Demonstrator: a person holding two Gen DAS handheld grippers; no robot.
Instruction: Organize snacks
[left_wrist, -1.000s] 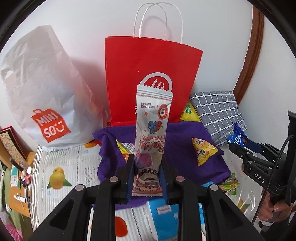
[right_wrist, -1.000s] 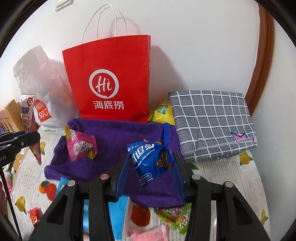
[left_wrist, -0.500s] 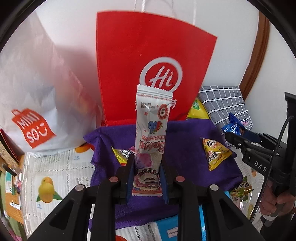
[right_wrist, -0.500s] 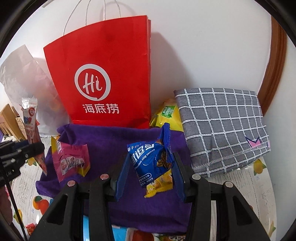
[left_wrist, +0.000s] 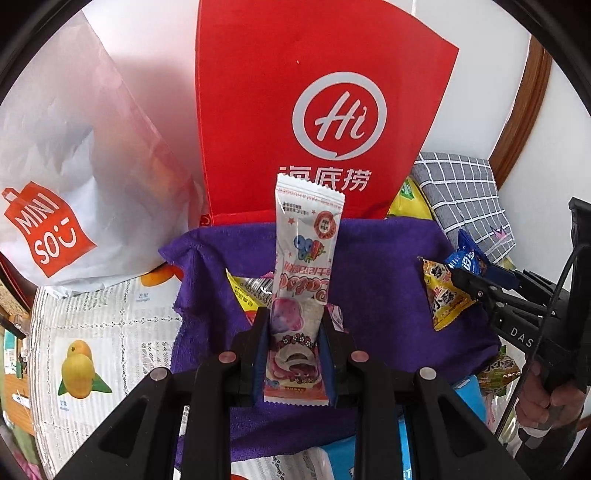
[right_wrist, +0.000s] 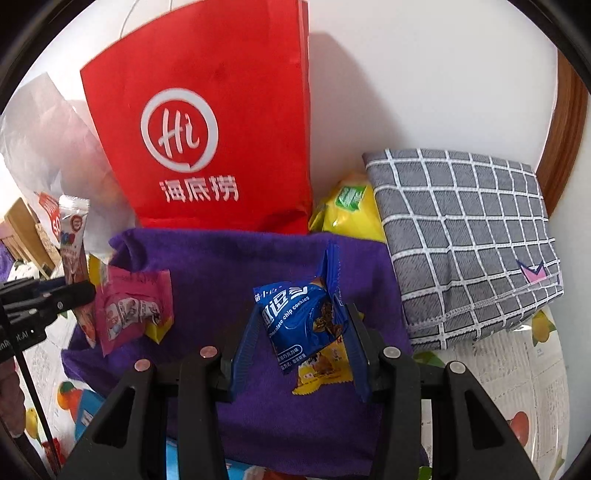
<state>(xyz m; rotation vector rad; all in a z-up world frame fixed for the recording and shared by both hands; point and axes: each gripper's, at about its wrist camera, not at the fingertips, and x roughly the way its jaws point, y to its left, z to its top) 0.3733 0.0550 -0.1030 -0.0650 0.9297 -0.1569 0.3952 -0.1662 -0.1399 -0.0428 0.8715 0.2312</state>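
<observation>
Left gripper (left_wrist: 294, 350) is clamped low on the long wafer pack (left_wrist: 303, 280), which stands upright over the purple cloth (left_wrist: 384, 295). Right gripper (right_wrist: 301, 350) pinches the blue cookie pack (right_wrist: 301, 321) across its middle, above the same cloth, near a yellow packet (right_wrist: 323, 369). Both look feather-light, crinkly, slippery film with crushable insides; gripping by the sealed ends seems safest.
</observation>
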